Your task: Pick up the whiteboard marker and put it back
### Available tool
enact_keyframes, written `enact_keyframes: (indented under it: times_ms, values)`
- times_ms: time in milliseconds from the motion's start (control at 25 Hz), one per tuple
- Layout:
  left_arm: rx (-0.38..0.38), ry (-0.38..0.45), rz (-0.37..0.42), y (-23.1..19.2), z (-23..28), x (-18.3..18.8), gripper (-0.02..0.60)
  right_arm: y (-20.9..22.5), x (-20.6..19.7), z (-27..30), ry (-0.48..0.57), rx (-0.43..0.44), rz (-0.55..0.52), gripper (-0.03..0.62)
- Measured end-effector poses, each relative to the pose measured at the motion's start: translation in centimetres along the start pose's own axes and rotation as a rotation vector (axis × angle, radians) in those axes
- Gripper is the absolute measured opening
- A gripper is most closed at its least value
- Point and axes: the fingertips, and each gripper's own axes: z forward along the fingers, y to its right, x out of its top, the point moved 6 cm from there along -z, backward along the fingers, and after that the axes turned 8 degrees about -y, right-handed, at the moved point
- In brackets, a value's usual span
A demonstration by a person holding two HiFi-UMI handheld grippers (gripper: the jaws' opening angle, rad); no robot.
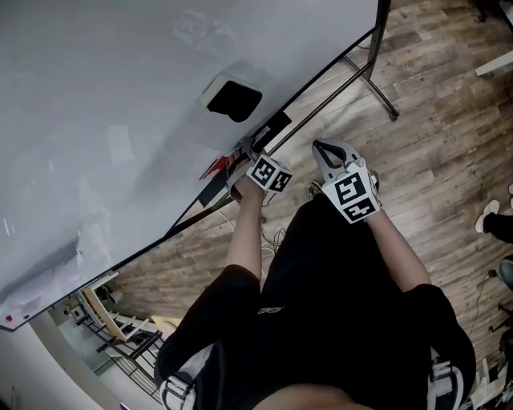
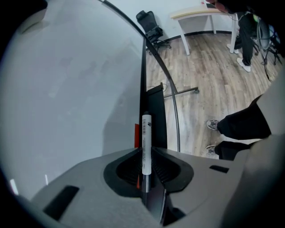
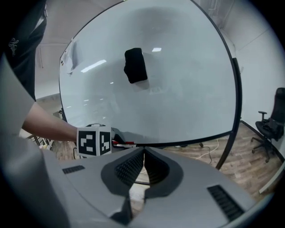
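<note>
A white whiteboard marker (image 2: pixel 146 139) with a dark end sticks out lengthwise between the jaws of my left gripper (image 2: pixel 145 154), which is shut on it. In the left gripper view it points along the black tray (image 2: pixel 157 116) at the whiteboard's lower edge, where a red marker (image 2: pixel 136 135) lies beside it. In the head view my left gripper (image 1: pixel 243 158) is at the tray (image 1: pixel 276 128), next to that red marker (image 1: pixel 216 166). My right gripper (image 1: pixel 319 147) hangs a little to the right, away from the board. Its jaws (image 3: pixel 143 152) are shut with nothing between them.
The whiteboard (image 1: pixel 120 104) carries a black eraser (image 1: pixel 234 98) and stands on a metal leg frame (image 1: pixel 375 80) over wood floor. A person's shoes (image 2: pixel 214 125) stand on the floor nearby. An office chair (image 2: pixel 151 26) and a table (image 2: pixel 200 12) stand further off.
</note>
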Motion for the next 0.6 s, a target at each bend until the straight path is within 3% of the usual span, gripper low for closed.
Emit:
enact_keyframes:
  times_ms: [120, 360, 480, 600]
  values:
    - [-0.019, 0.015, -0.068, -0.6, -0.8, 0.1, 0.063, -0.2, 0.3, 0.4, -0.005, 0.029, -0.027, 0.003]
    - [-0.040, 0.136, -0.229, -1.7, -3.8, -0.2, 0.063, -0.6, 0.9, 1.9, -0.006, 0.093, -0.028, 0.003]
    - [-0.045, 0.225, -0.325, -2.2, -5.8, -0.9, 0.063, -1.3, 1.5, 2.5, 0.008, 0.129, -0.027, 0.004]
    - [-0.054, 0.333, -0.471, -2.6, -7.9, -1.6, 0.063, -2.0, 2.6, 2.7, 0.036, 0.175, -0.044, 0.003]
